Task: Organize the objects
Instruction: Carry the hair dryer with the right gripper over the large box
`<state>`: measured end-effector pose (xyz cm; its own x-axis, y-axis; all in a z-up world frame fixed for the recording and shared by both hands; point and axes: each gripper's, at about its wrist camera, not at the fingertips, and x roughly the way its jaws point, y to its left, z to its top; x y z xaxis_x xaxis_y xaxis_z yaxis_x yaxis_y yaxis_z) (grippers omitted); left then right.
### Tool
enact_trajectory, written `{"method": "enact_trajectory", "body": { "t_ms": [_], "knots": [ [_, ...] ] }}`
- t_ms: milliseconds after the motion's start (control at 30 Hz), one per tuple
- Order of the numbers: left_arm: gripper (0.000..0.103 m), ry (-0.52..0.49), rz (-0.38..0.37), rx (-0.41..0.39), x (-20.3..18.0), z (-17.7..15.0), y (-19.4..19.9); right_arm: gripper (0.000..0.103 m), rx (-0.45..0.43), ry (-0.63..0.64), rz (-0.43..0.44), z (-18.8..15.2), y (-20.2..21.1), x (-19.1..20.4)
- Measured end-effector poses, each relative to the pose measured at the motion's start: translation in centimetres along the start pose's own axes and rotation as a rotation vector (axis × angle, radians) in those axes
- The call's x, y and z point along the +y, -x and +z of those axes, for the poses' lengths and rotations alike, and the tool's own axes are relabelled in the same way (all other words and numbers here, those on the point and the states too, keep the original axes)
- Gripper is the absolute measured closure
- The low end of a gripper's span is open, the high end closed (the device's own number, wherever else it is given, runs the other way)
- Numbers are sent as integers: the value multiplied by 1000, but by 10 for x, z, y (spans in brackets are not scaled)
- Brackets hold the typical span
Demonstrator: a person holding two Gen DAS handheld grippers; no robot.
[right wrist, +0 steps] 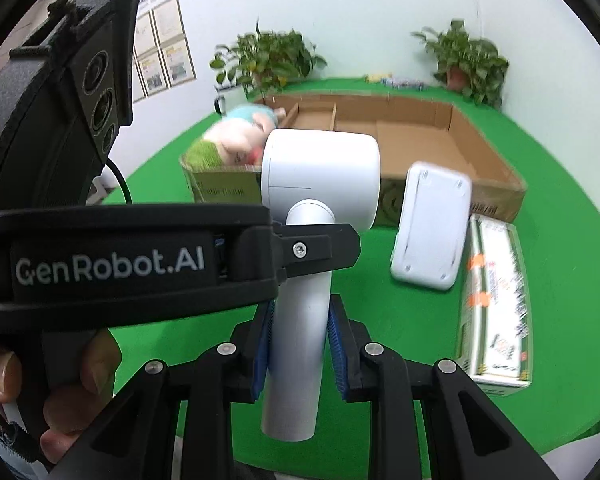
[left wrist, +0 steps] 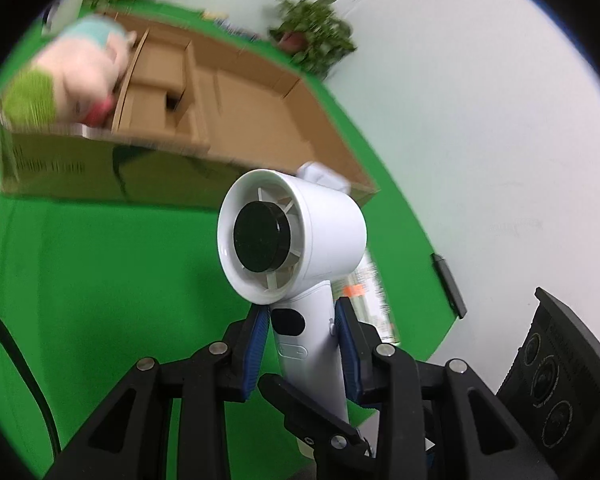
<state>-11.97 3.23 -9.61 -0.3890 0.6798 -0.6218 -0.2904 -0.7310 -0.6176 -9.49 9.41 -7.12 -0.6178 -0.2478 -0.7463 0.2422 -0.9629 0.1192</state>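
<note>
I am watching both grippers clamping the handle of the white handheld fan (left wrist: 296,236), each from its own side. The left gripper (left wrist: 302,344) is pressing its blue pads against the handle just below the fan head, whose black hub is facing this camera. The right gripper (right wrist: 300,344) is squeezing the same handle lower down, with the left tool's black body crossing just above its fingers. The fan is being held above the green table (right wrist: 560,280), in front of the cardboard box (right wrist: 420,136). A plush toy (right wrist: 236,140) is sitting in the box's left compartment, while the wider compartment is showing bare cardboard. A white rectangular device (right wrist: 432,224) is leaning near the box's front wall, just beside a printed carton (right wrist: 496,300) lying flat on the green surface. Two potted plants (right wrist: 268,60) are standing at the table's far edge against a pale wall.
</note>
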Motion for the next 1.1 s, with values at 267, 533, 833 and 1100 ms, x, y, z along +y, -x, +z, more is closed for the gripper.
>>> {"method": "enact_trajectory", "body": {
  "t_ms": [267,533,833,1100],
  "knots": [
    [71,76,2,65,27,2,-33,79,102,-37,7,-5,-45,-18],
    [71,-12,4,-6,-3,22,-4,79,19,-26,-4,15,-19,-15],
    [71,-91,9,-79,-39,74,15,79,-81,7,-26,73,10,-23],
    [71,-134,33,-139,-61,128,32,79,-132,30,-26,140,21,-23]
  ]
}}
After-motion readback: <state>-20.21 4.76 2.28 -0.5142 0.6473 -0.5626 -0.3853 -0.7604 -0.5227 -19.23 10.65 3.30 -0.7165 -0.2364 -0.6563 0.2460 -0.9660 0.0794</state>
